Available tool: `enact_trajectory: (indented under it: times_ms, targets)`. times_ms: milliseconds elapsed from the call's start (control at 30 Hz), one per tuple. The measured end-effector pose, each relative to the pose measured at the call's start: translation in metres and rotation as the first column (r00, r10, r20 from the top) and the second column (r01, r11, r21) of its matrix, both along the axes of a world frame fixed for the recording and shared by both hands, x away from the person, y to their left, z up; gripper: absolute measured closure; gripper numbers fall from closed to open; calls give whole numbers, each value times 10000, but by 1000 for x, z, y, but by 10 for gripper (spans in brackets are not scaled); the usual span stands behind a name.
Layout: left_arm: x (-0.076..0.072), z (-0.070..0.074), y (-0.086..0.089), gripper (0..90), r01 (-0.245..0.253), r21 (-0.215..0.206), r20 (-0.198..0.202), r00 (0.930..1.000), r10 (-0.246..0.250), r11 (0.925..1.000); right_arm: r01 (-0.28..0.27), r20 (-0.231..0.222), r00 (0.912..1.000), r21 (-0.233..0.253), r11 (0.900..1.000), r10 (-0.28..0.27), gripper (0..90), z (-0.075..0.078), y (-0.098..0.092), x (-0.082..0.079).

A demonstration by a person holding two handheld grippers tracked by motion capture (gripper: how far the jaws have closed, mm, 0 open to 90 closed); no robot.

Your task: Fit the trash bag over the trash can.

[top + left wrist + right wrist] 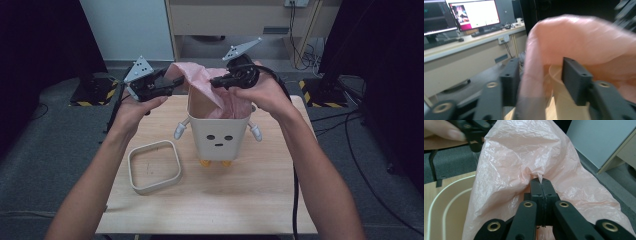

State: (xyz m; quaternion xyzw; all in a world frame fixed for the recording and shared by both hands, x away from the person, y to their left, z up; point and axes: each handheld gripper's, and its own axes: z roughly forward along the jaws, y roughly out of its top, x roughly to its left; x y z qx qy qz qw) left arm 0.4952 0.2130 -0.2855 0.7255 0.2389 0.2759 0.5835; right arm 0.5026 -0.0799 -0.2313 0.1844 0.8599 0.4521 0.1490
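A white bin (220, 137) with a drawn face, small arms and orange feet stands upright at the middle of the table. A thin pink plastic bag (200, 80) sits in its mouth and rises above the rim. My right gripper (541, 181) is shut on a pinch of the bag (524, 150), above the bin's far right edge (216, 82). My left gripper (172, 85) is at the bag's upper left corner. Its jaws stand apart (540, 65) with a fold of the bag (584, 40) running between them. The bin's cream rim (431, 205) shows below the bag.
A cream square ring (135, 172) lies flat on the wooden table (250, 200), left of the bin. Cables trail over the table's right side and the floor. A desk with monitors (474, 15) stands beyond the table.
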Motion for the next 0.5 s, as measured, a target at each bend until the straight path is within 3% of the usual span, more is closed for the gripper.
enact_trajectory:
  times_ms: [33,67,167,233,300,367,467,500]
  targets:
    - [4,-1,-1,638,7,236,41,10000,-8,9997,-63,-3,10000,87,9999,63,900,0,-3,-2]
    - [4,-1,-1,711,7,236,41,10000,-8,9997,-109,-19,9999,116,9999,109,900,0,-3,-4]
    - [9,4,-4,786,-110,123,240,9997,107,9999,-296,-56,9995,-129,9995,296,900,-5,-3,-8]
    - [8,6,-5,786,-136,35,350,9993,135,9999,-375,-59,9993,-297,9989,374,900,-6,-2,-10]
    - [6,14,-9,763,-85,-214,834,9965,102,9997,-603,-65,9982,-749,9954,600,900,-11,1,-13]
    - [3,18,-11,751,43,-271,1024,9947,-15,9996,-656,-62,9978,-1034,9925,653,900,-13,3,-14]
    - [1,20,-14,747,125,-331,1153,9933,-86,9994,-751,-131,9972,-1274,9890,740,900,-15,5,-14]
    - [-2,21,-16,762,386,-331,1164,9926,-345,9987,-720,-164,9974,-1623,9841,703,900,-16,8,-15]
